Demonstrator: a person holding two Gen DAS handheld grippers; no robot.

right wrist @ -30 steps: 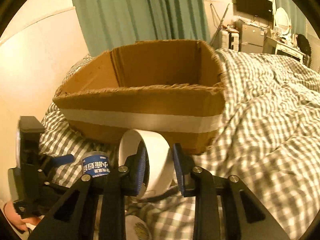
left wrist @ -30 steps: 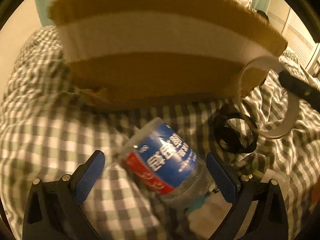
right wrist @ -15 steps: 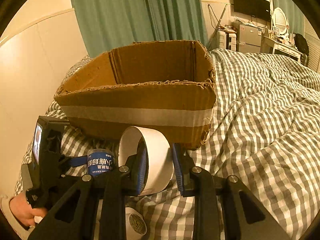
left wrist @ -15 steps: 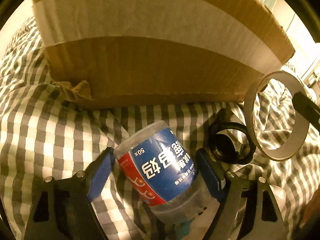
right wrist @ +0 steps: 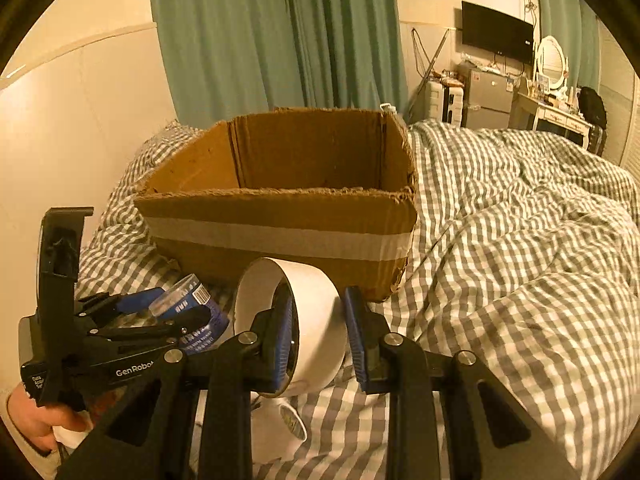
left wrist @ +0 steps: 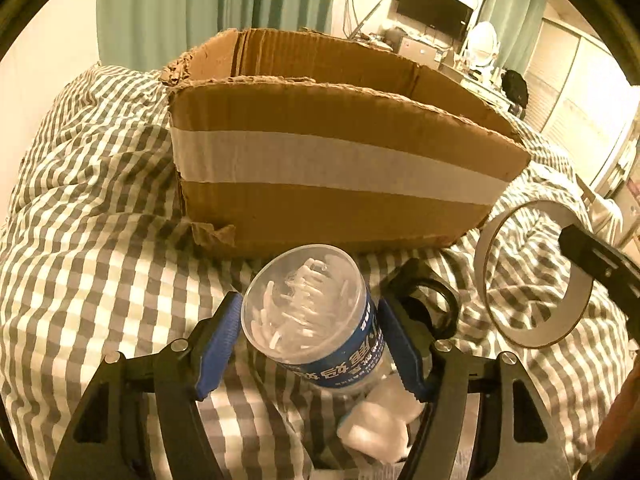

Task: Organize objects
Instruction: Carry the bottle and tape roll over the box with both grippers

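My left gripper (left wrist: 310, 336) is shut on a clear plastic container (left wrist: 312, 316) with a blue label, lifted off the bed and tilted so its round end faces the camera. It also shows in the right wrist view (right wrist: 188, 304). My right gripper (right wrist: 318, 340) is shut on a white tape roll (right wrist: 304, 312), held upright in front of the open cardboard box (right wrist: 280, 208). The tape roll also shows in the left wrist view (left wrist: 532, 276), right of the box (left wrist: 332, 152).
The box stands on a grey checked duvet (right wrist: 500, 260). A black ring-shaped object (left wrist: 434, 304) lies on the duvet between the container and the tape roll. A white crumpled item (left wrist: 380, 428) lies under my left gripper. A small white roll (right wrist: 288, 420) lies under my right gripper.
My left gripper has closed on the container and lifted it, tilting up so the box opening and room come into view. My right gripper still holds the tape roll.
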